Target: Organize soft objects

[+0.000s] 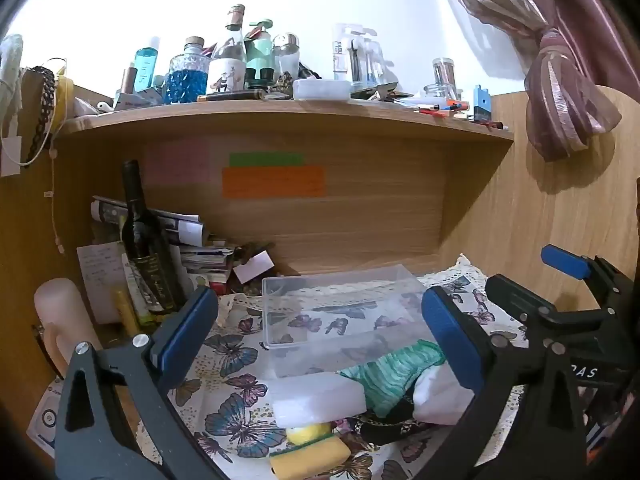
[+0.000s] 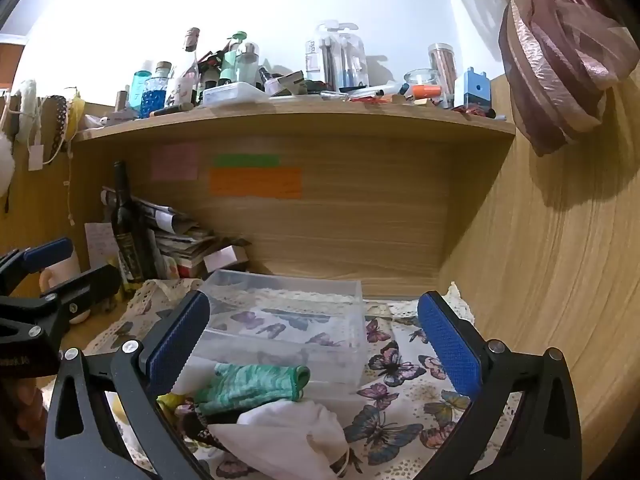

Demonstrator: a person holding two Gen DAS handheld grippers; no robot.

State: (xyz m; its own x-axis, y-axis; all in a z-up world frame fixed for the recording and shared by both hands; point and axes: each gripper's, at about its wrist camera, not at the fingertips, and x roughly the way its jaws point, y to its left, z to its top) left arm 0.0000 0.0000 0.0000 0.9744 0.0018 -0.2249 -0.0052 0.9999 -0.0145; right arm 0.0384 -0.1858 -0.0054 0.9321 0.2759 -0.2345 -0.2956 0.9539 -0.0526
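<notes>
A pile of soft things lies on the butterfly cloth in front of an empty clear plastic box. In the left wrist view: a white sponge block, a green knitted sock, a white cloth, a yellow sponge, a yellow ball and a dark patterned fabric. My left gripper is open and empty above the pile. My right gripper is open and empty over the green sock and white cloth; the box stands behind.
A dark wine bottle, stacked papers and a pale cylinder crowd the left of the desk nook. A wooden shelf above holds several bottles and jars. A wooden side wall stands to the right, a tied curtain above it.
</notes>
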